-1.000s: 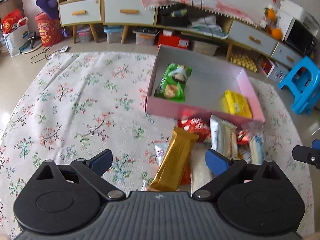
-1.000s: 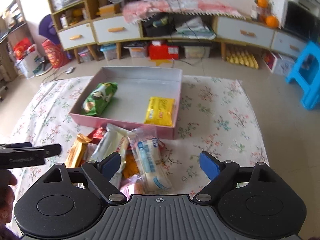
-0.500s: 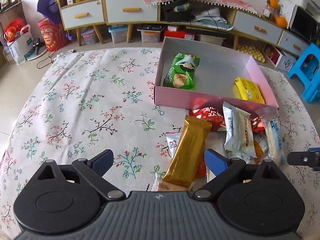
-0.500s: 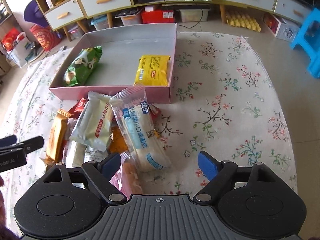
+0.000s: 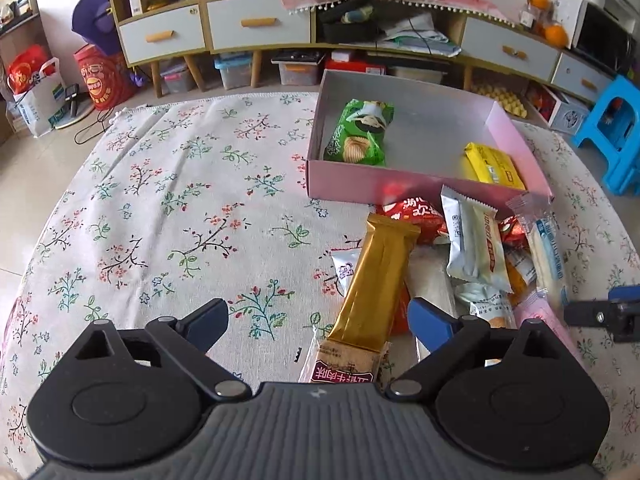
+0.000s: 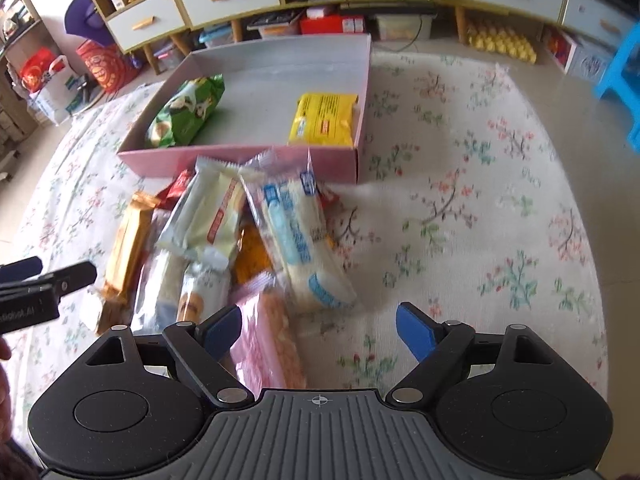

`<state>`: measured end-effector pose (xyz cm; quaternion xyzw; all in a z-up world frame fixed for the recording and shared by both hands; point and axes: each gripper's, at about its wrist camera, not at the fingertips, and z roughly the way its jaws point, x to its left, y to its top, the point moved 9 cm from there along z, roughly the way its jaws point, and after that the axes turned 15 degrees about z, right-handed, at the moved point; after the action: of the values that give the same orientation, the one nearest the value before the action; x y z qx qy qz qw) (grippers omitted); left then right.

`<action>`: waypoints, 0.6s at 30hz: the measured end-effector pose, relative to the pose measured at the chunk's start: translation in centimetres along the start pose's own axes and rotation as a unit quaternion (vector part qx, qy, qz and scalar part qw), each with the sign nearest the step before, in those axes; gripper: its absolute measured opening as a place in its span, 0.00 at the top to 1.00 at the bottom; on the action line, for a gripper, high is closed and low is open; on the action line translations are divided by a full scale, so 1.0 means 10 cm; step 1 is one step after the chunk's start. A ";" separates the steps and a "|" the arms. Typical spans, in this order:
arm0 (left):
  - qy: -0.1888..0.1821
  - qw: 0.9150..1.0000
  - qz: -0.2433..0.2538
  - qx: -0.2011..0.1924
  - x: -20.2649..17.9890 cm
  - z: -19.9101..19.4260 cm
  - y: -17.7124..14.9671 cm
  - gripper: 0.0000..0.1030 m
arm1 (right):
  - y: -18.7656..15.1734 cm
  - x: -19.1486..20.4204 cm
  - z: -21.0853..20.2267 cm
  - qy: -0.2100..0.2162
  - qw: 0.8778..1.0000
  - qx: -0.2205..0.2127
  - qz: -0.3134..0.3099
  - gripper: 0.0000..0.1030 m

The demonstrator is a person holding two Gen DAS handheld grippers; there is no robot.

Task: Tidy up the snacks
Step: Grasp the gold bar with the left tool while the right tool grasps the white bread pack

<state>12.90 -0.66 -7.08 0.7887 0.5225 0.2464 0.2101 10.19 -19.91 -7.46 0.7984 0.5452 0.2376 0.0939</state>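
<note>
While a floral cloth [image 5: 168, 200] covers the surface — low drawer cabinets [image 5: 240, 24] and a blue stool [image 5: 612, 128] stand behind — the pink box [image 6: 240, 156] holds a green bag [image 6: 184, 112] and yellow packet [image 6: 324, 120]. The snack pile [image 6: 240, 232] lies just before it. Left gripper [image 5: 318, 318] gapes, empty; right gripper [image 6: 318, 328] (jaws just narrowing) grips nothing.

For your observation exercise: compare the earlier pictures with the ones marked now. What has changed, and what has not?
The right gripper has come down toward the snack pile, its empty jaws closing slightly. Nothing was gripped or released. The left gripper, the pink box and its two packets stayed put.
</note>
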 end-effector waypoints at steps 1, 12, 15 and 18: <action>-0.001 1.000 0.001 0.001 0.00 0.01 -0.01 0.08 | 0.01 0.01 0.01 0.000 1.000 -0.003 0.002 0.21; -0.015 1.000 -0.006 0.008 -0.01 0.03 -0.01 0.32 | 0.09 0.06 0.13 -0.008 1.000 -0.020 -0.006 0.40; -0.025 1.000 -0.003 -0.002 -0.06 0.04 0.02 0.32 | 0.12 0.09 0.15 -0.010 0.999 -0.031 -0.015 0.40; -0.019 1.000 0.005 -0.002 -0.08 0.13 0.05 0.30 | 0.15 0.16 0.16 -0.007 0.999 -0.040 -0.026 0.40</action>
<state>13.82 -1.72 -7.97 0.7951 0.5144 0.2337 0.2203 12.66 -18.90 -7.75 0.7810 0.5556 0.2508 0.1356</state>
